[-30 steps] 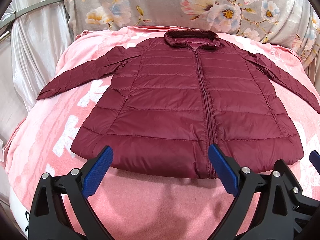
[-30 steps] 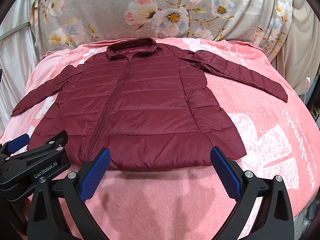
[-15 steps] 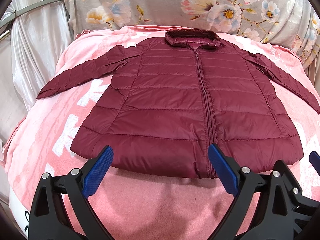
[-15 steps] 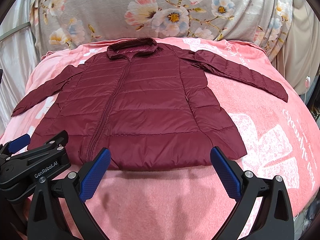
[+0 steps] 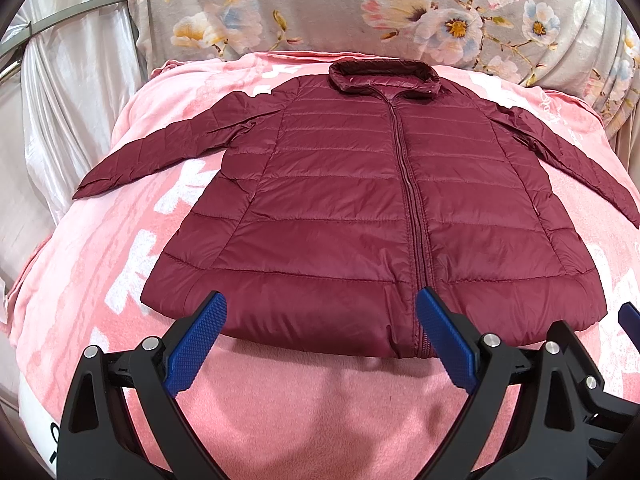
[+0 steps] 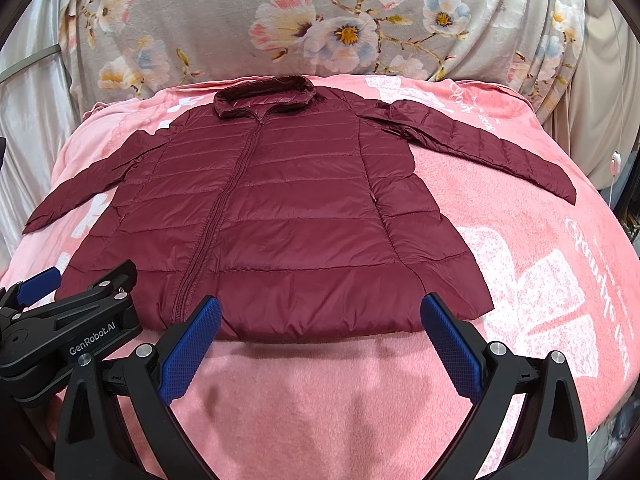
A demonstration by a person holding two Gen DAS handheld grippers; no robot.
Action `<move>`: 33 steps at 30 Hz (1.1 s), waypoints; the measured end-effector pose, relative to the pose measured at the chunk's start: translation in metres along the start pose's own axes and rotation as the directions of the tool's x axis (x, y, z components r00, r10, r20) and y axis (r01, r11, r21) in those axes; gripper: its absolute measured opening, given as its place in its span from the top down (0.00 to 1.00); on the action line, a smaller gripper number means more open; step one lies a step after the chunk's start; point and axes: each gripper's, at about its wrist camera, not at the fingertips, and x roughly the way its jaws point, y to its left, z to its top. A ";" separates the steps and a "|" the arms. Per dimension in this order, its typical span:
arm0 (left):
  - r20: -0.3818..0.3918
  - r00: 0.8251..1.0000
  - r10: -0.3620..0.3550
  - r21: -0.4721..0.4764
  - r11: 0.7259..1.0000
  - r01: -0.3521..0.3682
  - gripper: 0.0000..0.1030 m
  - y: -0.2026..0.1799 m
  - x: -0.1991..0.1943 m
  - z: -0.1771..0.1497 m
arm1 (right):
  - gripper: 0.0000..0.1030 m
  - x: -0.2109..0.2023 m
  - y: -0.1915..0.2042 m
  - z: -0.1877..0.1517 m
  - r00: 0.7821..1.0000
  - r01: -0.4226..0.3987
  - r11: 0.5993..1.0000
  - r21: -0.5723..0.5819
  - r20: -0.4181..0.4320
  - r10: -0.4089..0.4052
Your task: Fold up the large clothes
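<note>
I see the maroon quilted puffer jacket (image 5: 372, 208) lying flat, front up and zipped, on the pink blanket (image 5: 320, 408), collar at 12 o'clock, hem at 6, sleeves spread toward 9 and 3. My left tongs (image 5: 322, 338) gape wide with nothing in them, hovering just short of the hem. My right tongs (image 6: 320, 340) are equally wide and empty, at the hem's right half. A floral cloth (image 6: 320, 20) hangs behind.
</note>
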 end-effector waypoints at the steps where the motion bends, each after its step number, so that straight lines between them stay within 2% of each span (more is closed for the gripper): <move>1: 0.000 1.000 0.000 -0.001 1.000 0.000 0.10 0.000 0.000 0.000 | 0.05 0.000 -0.001 0.000 1.000 -0.001 1.000 0.001 0.000 0.001; 33: -0.002 1.000 -0.002 -0.001 1.000 0.002 0.10 -0.002 -0.001 0.002 | 0.05 -0.002 0.001 0.000 1.000 -0.002 1.000 0.003 0.000 0.002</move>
